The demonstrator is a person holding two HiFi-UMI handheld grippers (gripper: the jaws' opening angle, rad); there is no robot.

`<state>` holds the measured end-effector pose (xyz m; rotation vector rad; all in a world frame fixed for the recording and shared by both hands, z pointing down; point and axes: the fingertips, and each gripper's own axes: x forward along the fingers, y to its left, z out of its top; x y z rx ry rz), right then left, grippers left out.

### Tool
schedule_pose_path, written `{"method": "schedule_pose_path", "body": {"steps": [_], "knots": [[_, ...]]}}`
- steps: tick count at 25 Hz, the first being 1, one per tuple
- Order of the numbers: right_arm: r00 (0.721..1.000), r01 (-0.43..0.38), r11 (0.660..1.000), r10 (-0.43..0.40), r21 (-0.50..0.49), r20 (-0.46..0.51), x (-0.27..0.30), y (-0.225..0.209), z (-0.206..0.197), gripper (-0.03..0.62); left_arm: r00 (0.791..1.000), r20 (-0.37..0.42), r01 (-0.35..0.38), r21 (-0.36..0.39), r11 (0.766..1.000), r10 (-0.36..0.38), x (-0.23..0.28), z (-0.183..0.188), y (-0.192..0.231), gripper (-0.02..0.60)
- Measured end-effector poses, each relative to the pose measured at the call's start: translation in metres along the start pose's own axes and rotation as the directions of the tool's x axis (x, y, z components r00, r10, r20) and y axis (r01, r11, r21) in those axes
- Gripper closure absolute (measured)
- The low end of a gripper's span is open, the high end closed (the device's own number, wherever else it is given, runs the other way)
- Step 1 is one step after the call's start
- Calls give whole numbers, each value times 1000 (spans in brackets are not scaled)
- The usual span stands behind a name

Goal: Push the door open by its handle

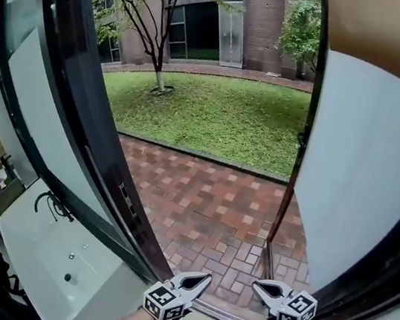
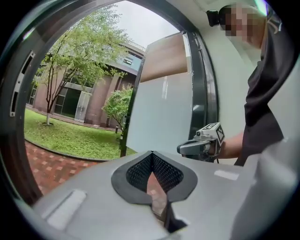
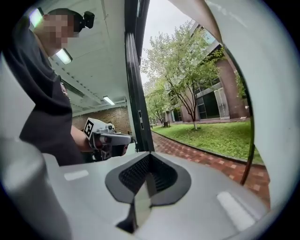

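jaws closed & empty on left gripper (image 1: pixel 198 279) & right gripper (image 1: pixel 261 286), door (image 1: pixel 74 98) cut off top & btm

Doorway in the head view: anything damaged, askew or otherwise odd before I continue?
Nothing stands out. The left door and right door both stand open onto brick paving; the left gripper and right gripper are shut, empty, touching neither door.

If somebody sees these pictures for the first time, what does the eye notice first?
The gap between the left door and the right door, both standing open, shows a green lawn and a tree beyond a red brick path. At the bottom of the head view the left gripper and the right gripper point outward, both shut and empty.
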<state>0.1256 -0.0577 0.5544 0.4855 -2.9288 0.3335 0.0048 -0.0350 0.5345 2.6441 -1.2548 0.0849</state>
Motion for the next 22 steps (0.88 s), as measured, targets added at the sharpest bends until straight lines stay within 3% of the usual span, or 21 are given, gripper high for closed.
{"method": "schedule_pose_path", "body": {"steps": [3, 7, 12, 22], "knots": [[998, 58, 998, -58, -7, 22, -6, 7, 1, 594, 1000, 16, 14, 32, 999, -15, -21, 1, 10, 581], [998, 69, 997, -69, 35, -2, -1, 33, -9, 594, 1000, 30, 6, -2, 1000, -6, -62, -2, 29, 581], [994, 105, 994, -105, -9, 7, 22, 42, 6, 594, 999, 34, -7, -4, 1000, 7, -102, -3, 55, 581], [995, 100, 994, -99, -36, 31, 46, 40, 16, 594, 999, 51, 6, 28, 1000, -8, -105, 8, 73, 581]]}}
